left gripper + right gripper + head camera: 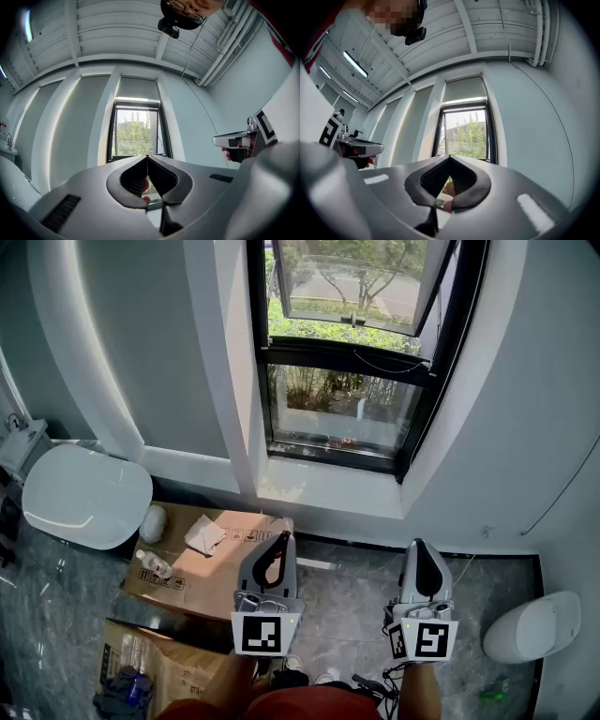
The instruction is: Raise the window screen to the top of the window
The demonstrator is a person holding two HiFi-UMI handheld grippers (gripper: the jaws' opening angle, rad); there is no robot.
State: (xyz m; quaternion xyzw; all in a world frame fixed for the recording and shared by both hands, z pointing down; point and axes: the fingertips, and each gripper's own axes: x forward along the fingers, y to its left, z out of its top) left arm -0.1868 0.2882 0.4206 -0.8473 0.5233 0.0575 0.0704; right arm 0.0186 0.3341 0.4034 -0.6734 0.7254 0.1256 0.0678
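Observation:
The black-framed window [349,362] stands ahead in the wall, its upper sash swung outward over green bushes. A black crossbar [347,356] with a thin cord runs across it, and the pane below [337,411] looks darker. In both gripper views a grey panel [137,89] [464,90] sits above the glass. My left gripper [282,536] [147,157] is shut and empty, held low over the floor well short of the window. My right gripper [421,545] [450,158] is beside it, also shut on nothing. Both point toward the window.
A white toilet [86,495] stands at the left. Cardboard boxes [202,570] with a water bottle [155,565] and crumpled paper lie below the white sill [319,491]. A white rounded object [534,626] sits on the floor at the right.

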